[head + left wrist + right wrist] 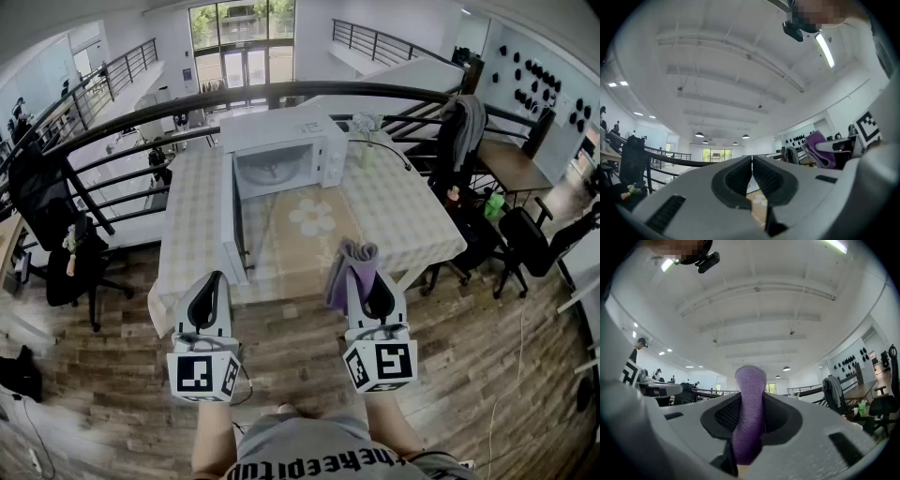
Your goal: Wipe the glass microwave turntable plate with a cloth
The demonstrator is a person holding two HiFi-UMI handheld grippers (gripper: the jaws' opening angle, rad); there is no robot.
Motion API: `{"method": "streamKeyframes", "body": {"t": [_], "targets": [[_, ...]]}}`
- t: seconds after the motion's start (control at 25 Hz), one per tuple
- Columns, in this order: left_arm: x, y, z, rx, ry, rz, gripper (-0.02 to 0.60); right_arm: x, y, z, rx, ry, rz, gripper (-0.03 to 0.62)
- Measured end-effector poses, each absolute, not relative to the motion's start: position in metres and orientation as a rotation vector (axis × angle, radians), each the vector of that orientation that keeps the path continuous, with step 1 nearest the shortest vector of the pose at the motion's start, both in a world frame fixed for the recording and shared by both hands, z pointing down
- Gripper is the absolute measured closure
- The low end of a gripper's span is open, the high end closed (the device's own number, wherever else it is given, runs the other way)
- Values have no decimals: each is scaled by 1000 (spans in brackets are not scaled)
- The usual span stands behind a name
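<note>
A white microwave (281,150) stands at the far side of the checked table (403,216), its door (232,220) swung open to the left. Inside lies the glass turntable plate (274,172). Both grippers hover over the floor near the table's front edge and point upward. My left gripper (215,281) (752,164) is shut with nothing between its jaws. My right gripper (361,267) (750,404) is shut on a purple cloth (343,274) (749,413), which sticks up past the jaws. The cloth (818,149) also shows at the right of the left gripper view.
A flower-print mat (311,217) lies in front of the microwave, and a small vase of flowers (367,141) stands to its right. Black office chairs (66,262) (525,244) flank the table. A dark railing (141,122) curves behind it. A grey jacket (464,127) hangs at back right.
</note>
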State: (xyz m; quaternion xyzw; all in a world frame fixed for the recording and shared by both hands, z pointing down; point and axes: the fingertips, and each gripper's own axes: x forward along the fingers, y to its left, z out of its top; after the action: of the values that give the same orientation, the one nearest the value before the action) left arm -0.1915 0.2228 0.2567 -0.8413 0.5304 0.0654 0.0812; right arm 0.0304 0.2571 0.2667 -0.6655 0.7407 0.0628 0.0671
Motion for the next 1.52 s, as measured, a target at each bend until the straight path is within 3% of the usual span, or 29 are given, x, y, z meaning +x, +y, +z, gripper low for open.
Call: {"method": "streamKeyframes", "body": {"t": [1.52], "targets": [[-192, 180, 275, -2551, 1583, 203, 571, 39, 223, 285, -2035, 2194, 121, 490]]}}
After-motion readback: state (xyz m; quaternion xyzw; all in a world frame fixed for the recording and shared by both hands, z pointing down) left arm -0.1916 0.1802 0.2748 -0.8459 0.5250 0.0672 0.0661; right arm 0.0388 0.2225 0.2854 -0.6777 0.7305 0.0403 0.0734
